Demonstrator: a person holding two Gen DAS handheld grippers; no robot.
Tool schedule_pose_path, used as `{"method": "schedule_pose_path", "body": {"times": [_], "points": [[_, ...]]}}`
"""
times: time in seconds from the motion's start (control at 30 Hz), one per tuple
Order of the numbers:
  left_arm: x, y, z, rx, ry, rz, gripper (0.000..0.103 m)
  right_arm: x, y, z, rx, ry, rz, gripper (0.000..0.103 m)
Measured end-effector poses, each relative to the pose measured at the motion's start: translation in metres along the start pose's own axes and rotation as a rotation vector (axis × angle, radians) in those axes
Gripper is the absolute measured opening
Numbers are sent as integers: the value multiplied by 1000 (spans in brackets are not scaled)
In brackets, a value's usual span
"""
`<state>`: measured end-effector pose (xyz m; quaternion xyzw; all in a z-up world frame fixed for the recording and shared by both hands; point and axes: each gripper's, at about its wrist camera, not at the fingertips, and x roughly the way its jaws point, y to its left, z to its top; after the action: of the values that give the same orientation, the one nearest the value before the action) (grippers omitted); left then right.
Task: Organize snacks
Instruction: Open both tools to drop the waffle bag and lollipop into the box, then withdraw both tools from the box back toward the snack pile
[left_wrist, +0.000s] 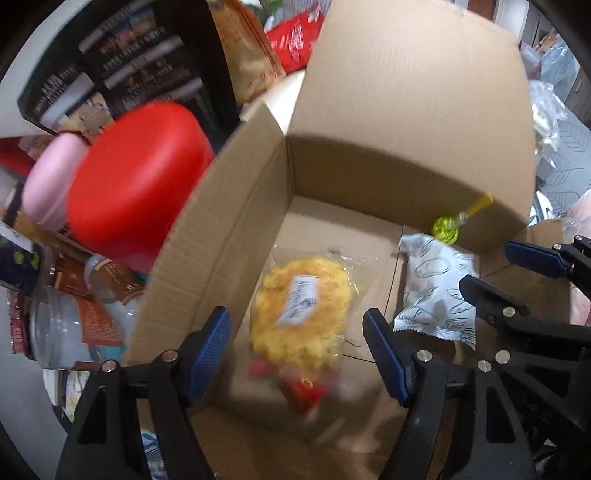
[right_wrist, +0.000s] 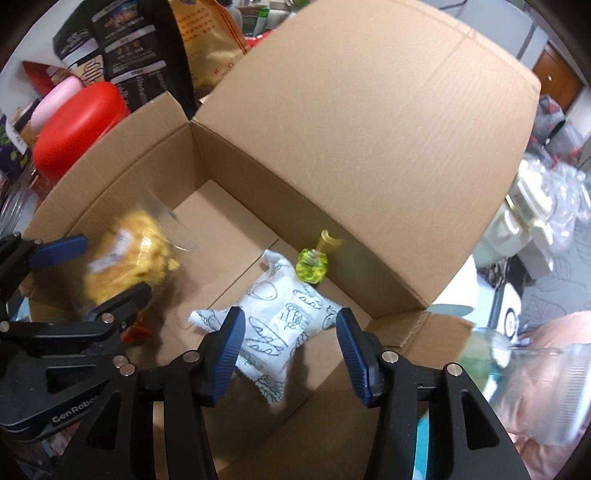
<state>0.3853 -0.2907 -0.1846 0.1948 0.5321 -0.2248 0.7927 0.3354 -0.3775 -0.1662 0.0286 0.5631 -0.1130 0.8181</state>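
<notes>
Cardboard box (left_wrist: 388, 122) holds a clear bag of yellow snacks (left_wrist: 303, 314), a white printed packet (left_wrist: 436, 291) and a green candy (left_wrist: 445, 227); the left gripper (left_wrist: 295, 350) hangs released above the bag. Outside sits a red lid (left_wrist: 140, 184). From the right wrist, the right gripper (right_wrist: 290, 350) gapes empty over the packet.

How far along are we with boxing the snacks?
Three items lie in the box: yellow bag, white packet, green candy. Both grippers, left and right, hang open and empty. Bags and jars outside the box remain.
</notes>
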Motion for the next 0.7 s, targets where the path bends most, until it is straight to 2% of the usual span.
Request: {"method": "schedule_pose_path", "body": {"times": [0.43, 0.53, 0.7], "points": [[-82, 10, 9, -29, -127, -9, 74, -75, 2, -2, -21, -108, -1, 51], [-109, 21, -10, -35, -162, -8, 74, -96, 3, -4, -25, -145, 14, 51], [-150, 24, -17, -62, -220, 4, 74, -132, 6, -9, -46, -199, 18, 51]]}}
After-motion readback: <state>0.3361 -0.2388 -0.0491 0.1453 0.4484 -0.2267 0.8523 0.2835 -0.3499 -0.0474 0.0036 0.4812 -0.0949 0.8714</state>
